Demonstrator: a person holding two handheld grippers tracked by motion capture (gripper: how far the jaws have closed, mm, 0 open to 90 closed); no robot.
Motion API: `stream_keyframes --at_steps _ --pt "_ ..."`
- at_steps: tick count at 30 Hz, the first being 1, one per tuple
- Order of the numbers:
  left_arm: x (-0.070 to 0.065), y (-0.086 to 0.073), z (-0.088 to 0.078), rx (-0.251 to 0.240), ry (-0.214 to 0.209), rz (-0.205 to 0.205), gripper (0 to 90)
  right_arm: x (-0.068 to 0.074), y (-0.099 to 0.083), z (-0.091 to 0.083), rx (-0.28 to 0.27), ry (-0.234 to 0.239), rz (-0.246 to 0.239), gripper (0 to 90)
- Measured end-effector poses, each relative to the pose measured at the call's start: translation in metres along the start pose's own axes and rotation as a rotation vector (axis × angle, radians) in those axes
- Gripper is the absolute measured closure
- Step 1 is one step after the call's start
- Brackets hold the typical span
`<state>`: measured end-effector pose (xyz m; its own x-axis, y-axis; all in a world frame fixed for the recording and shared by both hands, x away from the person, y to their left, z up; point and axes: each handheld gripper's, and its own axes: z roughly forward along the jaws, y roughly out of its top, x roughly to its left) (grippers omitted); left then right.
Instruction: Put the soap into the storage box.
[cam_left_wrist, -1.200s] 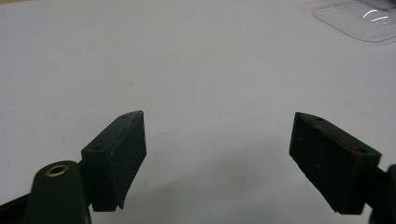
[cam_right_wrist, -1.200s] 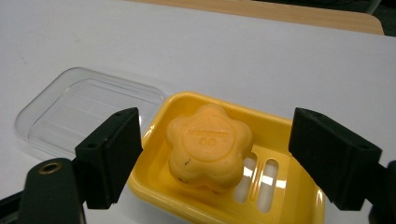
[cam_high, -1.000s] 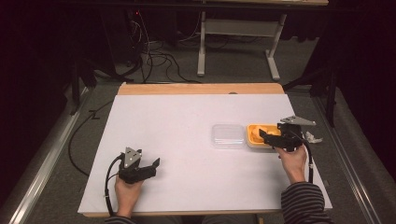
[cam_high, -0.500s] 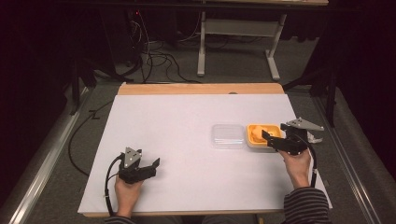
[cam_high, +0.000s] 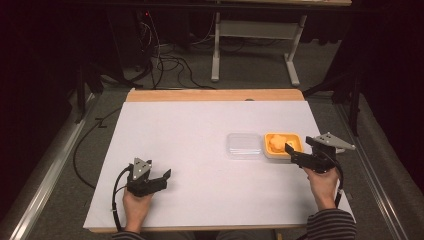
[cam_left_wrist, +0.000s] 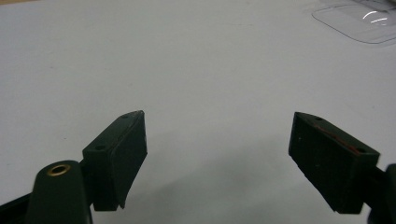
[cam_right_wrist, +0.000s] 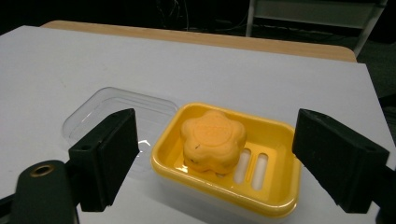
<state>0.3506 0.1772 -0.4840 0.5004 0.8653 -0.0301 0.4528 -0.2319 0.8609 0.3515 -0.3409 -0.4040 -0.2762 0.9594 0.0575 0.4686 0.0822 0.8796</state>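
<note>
I can't read any text, label, brand, number or sign from here. The flower-shaped orange soap (cam_right_wrist: 213, 140) in the yellow soap dish (cam_right_wrist: 280, 196) has something pressed into its top face, but it is too faint and blurred for me to make out a single letter. The clear lid (cam_right_wrist: 100, 112) beside the dish and the white table (cam_high: 200, 125) carry no print that I can see.
</note>
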Motion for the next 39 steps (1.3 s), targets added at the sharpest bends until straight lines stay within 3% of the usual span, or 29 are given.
stream_keyframes --at_steps 16,39 --pt "0.0 0.0 0.0 0.0 -0.002 -0.003 19.5 0.005 -0.017 -0.016 -0.029 0.02 -0.002 15.5" --pt "0.0 0.0 0.0 -0.001 -0.002 0.0 19.3 0.032 -0.033 -0.02 -0.026 0.066 -0.044 18.7"
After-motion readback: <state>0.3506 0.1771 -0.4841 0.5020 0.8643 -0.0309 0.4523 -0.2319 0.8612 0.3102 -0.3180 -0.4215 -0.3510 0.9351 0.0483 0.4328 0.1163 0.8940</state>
